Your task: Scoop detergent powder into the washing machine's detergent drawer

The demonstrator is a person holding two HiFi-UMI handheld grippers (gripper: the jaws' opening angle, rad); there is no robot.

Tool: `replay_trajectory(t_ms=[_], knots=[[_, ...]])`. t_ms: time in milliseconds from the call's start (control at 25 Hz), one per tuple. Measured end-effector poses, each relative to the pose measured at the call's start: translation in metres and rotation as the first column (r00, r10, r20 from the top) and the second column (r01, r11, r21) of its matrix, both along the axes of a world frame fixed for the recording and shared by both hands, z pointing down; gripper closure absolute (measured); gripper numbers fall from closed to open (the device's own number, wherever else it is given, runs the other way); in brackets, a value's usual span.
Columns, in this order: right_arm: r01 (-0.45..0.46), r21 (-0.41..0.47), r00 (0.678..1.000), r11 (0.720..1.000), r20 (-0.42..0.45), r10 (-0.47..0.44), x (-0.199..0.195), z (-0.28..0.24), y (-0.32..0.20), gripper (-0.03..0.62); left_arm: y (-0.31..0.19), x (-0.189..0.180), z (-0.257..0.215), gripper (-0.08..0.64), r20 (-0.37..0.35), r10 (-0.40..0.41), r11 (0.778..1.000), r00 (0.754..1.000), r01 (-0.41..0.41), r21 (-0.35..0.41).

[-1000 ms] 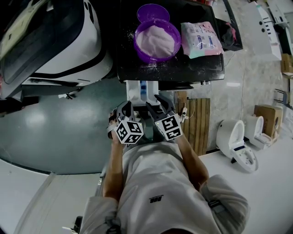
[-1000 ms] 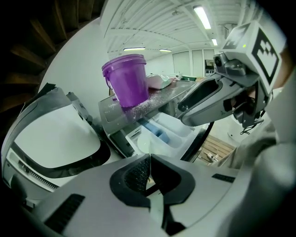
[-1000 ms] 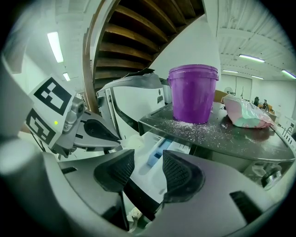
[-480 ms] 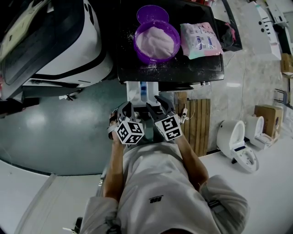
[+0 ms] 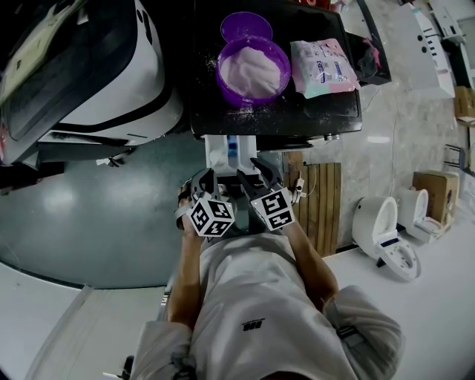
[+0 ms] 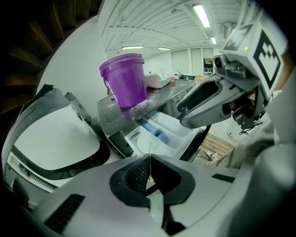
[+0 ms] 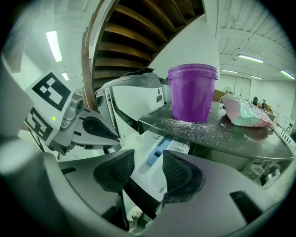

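A purple bucket [image 5: 253, 68] [image 6: 125, 85] [image 7: 192, 92] of white powder stands on the washing machine's black top [image 5: 297, 111], with spilt powder around it. Below the top, the white detergent drawer [image 5: 231, 148] [image 6: 171, 134] [image 7: 147, 139] is pulled out and has a blue insert. My left gripper [image 5: 204, 182] [image 6: 149, 159] is shut on the thin handle of a clear plastic scoop [image 6: 142, 144] [image 7: 128, 140], just in front of the drawer. My right gripper [image 5: 260, 172] [image 7: 149, 169] hangs beside it, open and holding nothing.
A purple lid [image 5: 246, 22] lies behind the bucket and a pink and teal detergent bag [image 5: 323, 65] [image 7: 243, 111] to its right. A large white appliance [image 5: 96, 67] is on the left. Wooden slats [image 5: 320, 200] and toilets [image 5: 382, 230] stand on the right.
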State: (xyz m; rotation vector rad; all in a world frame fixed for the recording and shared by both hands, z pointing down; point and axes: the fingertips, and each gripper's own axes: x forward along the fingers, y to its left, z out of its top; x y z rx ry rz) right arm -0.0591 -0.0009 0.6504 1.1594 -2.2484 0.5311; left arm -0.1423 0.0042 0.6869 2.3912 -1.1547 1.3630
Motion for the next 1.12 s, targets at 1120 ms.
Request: replay_trajectory(t_ms=[1120], knots=[[-0.071, 0.123, 0.997, 0.99, 0.013, 0.07, 0.025, -0.05, -0.01, 0.4, -0.021, 0.005, -0.083, 0.543, -0.403, -0.05, 0.992, 0.914, 0.093, 0.087]])
